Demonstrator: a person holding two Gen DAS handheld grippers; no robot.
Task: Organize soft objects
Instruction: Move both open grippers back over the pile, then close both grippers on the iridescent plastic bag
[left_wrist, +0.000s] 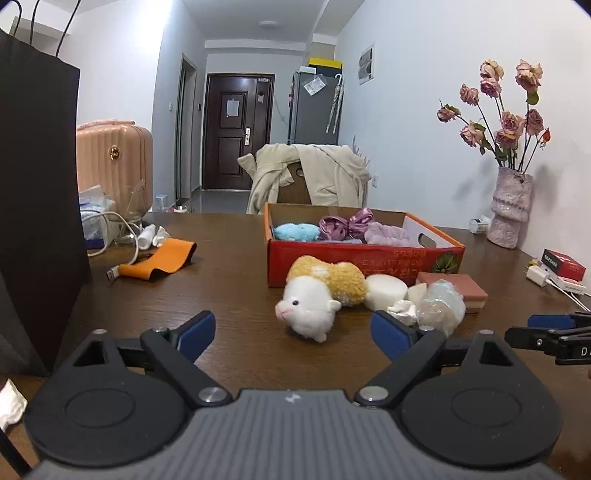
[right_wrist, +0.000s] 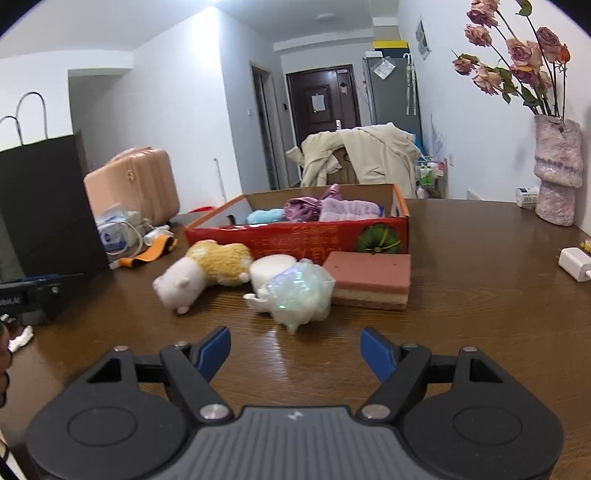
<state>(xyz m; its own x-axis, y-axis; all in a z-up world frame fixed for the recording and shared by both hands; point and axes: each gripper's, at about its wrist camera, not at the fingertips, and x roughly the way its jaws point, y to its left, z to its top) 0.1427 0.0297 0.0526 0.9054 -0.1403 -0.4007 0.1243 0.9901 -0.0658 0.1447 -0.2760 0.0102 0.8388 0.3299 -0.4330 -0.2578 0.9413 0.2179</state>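
Soft objects are gathered on the brown desk just in front of the red cardboard box. A black paper bag is stood at the left edge, with an orange strap and white cables beside it, while a lavender vase of dried roses is placed by the wall on the right. Nothing is set between the grippers and the pile.

A plush hamster, white at the face and tan-yellow along the back, is laid on its side nearest the left gripper. Beside it a round white sponge is seen, then a crumpled iridescent plastic bag, and a pink-and-beige block sponge touching the box front.

Inside the box, a light blue plush, a purple satin bow and a lilac fuzzy cloth are held.

The left gripper is held released above the desk, its blue pads spread wide with the hamster beyond them. The right gripper is likewise spread apart and empty, pointed at the plastic bag.
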